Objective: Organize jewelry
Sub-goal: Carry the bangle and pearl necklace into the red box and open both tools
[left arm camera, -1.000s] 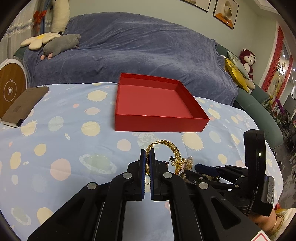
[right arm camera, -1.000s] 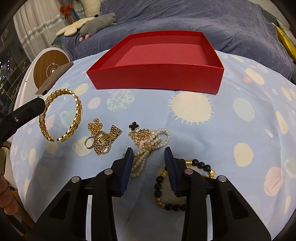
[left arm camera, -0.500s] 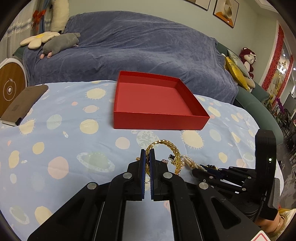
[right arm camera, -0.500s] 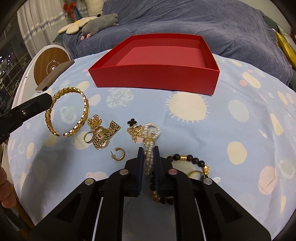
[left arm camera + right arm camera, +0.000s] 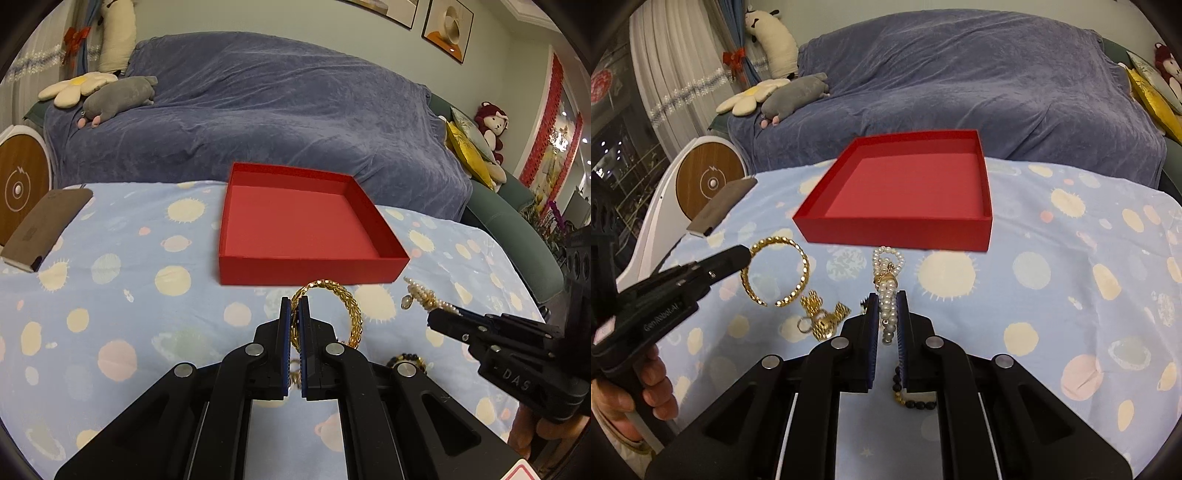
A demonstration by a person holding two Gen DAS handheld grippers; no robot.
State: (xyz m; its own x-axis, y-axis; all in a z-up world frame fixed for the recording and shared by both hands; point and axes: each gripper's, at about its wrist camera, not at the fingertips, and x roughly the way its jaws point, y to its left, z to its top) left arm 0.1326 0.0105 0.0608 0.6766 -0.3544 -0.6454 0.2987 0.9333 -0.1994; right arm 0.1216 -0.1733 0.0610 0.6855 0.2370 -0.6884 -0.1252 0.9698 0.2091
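Observation:
My left gripper (image 5: 294, 302) is shut on a gold chain bangle (image 5: 347, 306), which it holds a little above the table, short of the red open box (image 5: 295, 221). The same bangle (image 5: 775, 273) shows in the right wrist view at the left gripper (image 5: 738, 254) tip. My right gripper (image 5: 887, 297) is shut on a pearl necklace (image 5: 888, 280), lifted off the cloth, its loop and gold pendant sticking out ahead. The pearl necklace (image 5: 424, 299) and right gripper (image 5: 439, 314) also appear at the right of the left wrist view. The red box (image 5: 905, 192) is empty.
Gold trinkets and a ring (image 5: 822, 317) lie on the planet-print cloth (image 5: 1071, 280), a dark bead bracelet (image 5: 916, 400) under my right gripper. A brown notebook (image 5: 40, 229) lies far left. A blue-covered sofa (image 5: 258, 122) with plush toys stands behind the table.
My right gripper closed on the pearl necklace and lifted it off the cloth toward the box. The left gripper kept hold of the gold bangle and barely moved.

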